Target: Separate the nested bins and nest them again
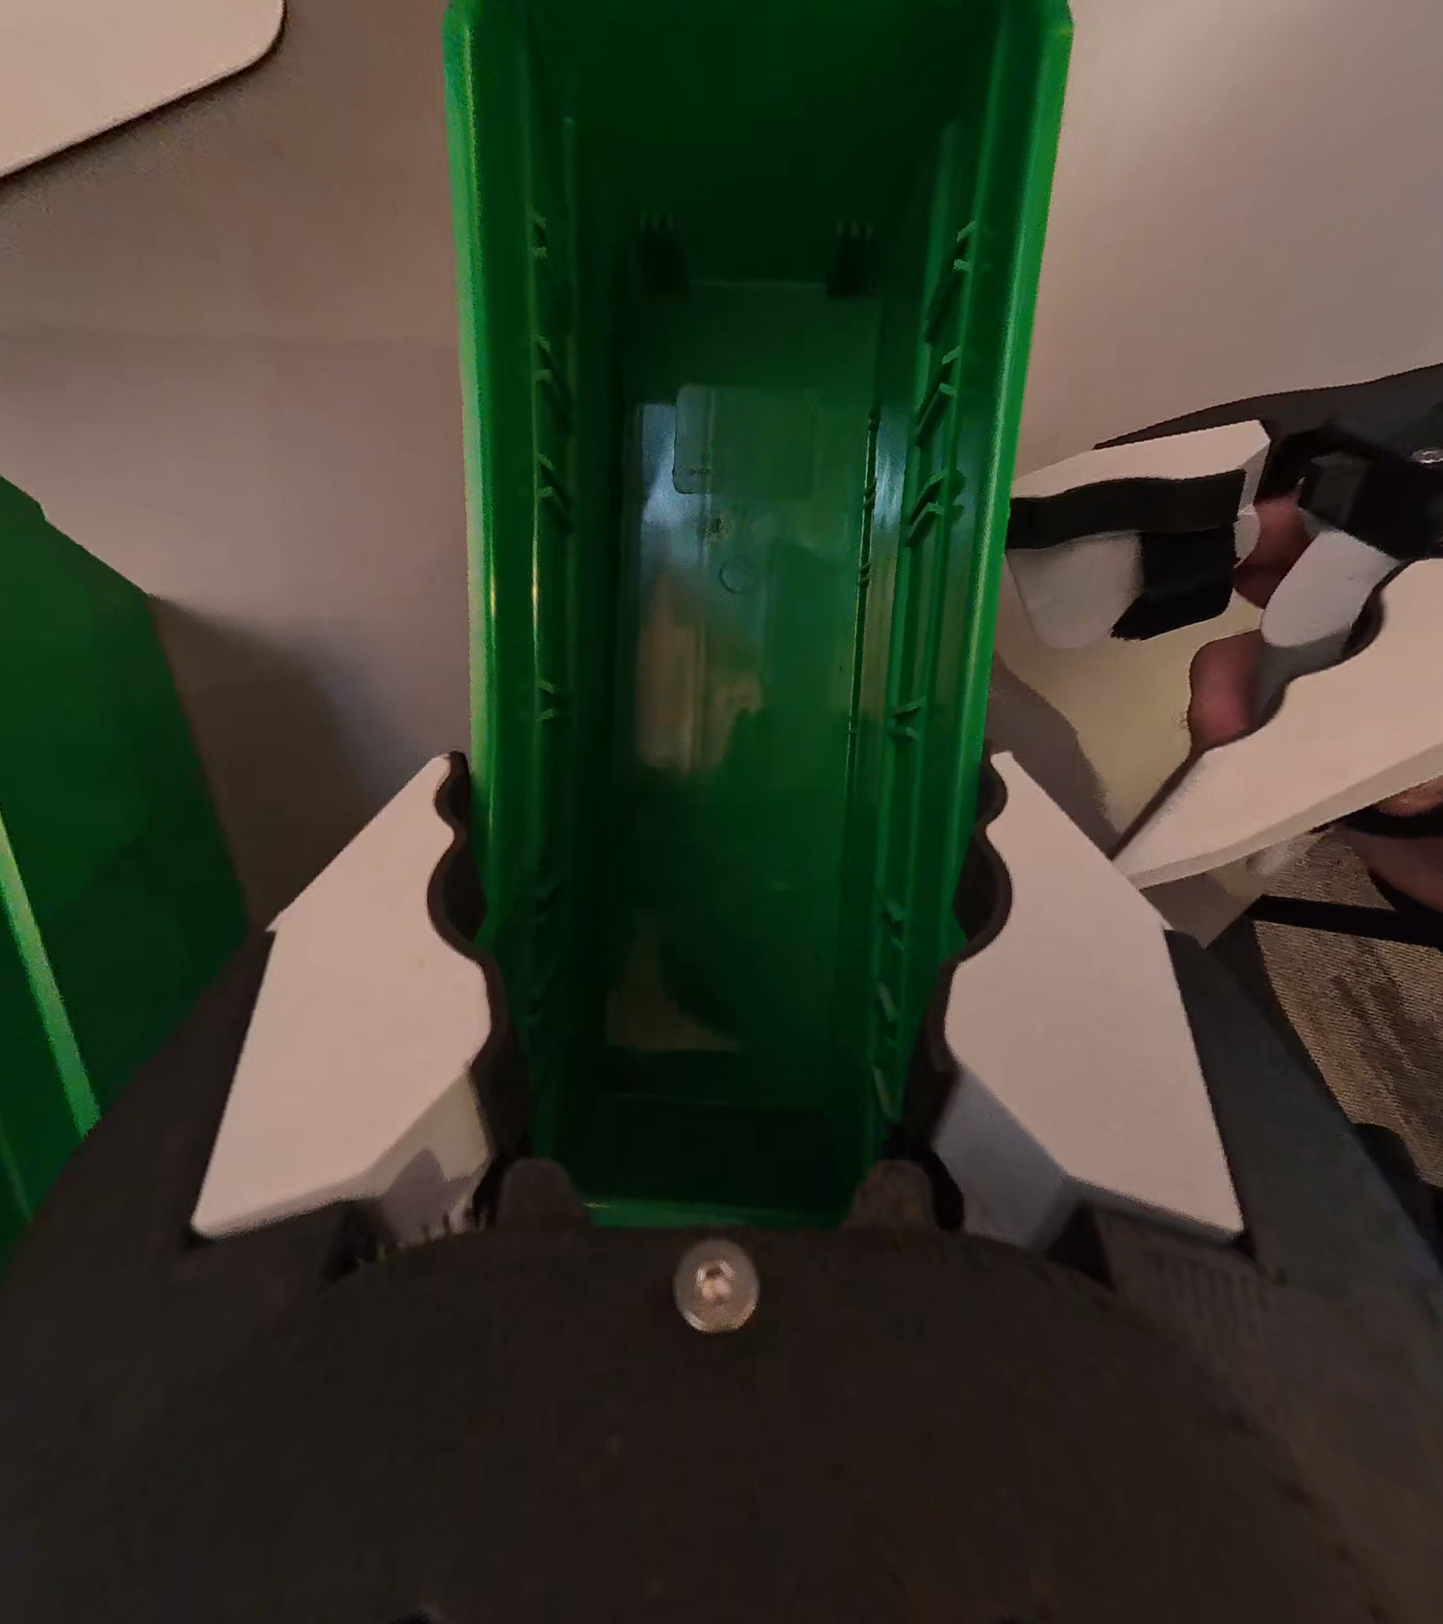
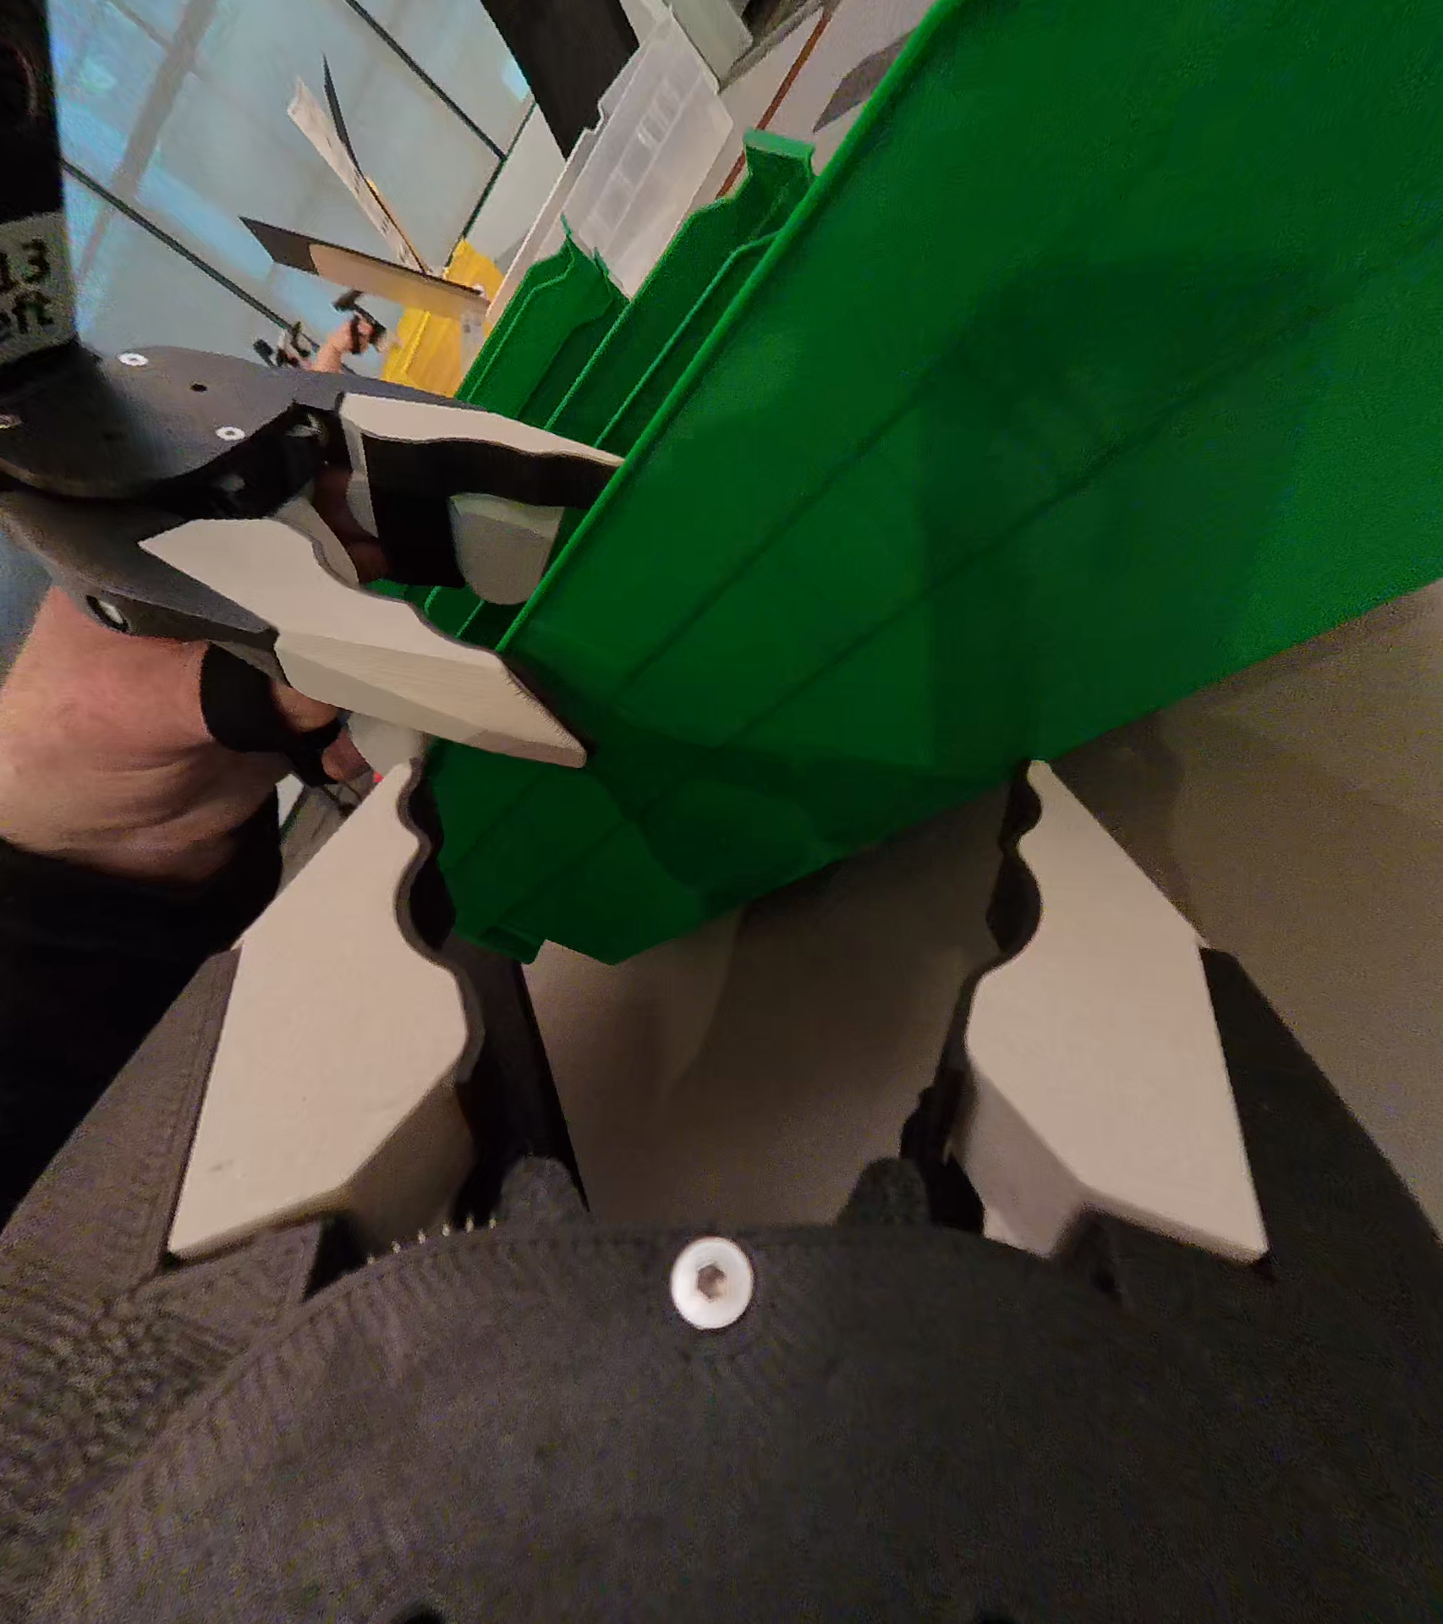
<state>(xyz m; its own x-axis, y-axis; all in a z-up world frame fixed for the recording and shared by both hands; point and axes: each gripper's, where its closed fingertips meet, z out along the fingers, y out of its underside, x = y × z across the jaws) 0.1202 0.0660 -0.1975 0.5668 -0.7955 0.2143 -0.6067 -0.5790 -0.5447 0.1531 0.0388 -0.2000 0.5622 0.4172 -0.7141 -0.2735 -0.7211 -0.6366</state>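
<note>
Left wrist view: your left gripper [image 1: 722,949] is closed on the narrow green bin [image 1: 753,545], one finger pressed against each long outer wall near its near end, so that you look straight down into its open interior. A second green bin [image 1: 15,879] stands at the left edge, apart from the held one, on the pale table [image 1: 261,439]. Your right gripper [image 1: 1078,536] shows at the far right, just beside the held bin's right wall; from here you cannot tell whether it touches.

Right wrist view: your right gripper [image 2: 722,931] stands wide open and holds nothing. Its left finger [image 2: 349,1011] lies against the lower corner of the held bin, while the right finger [image 2: 1096,1011] is clear over the table. Your left gripper [image 2: 560,606] grips the bin's end at left. More green bins [image 2: 612,325] lie behind it, and a clear plastic container [image 2: 656,149] beyond.
</note>
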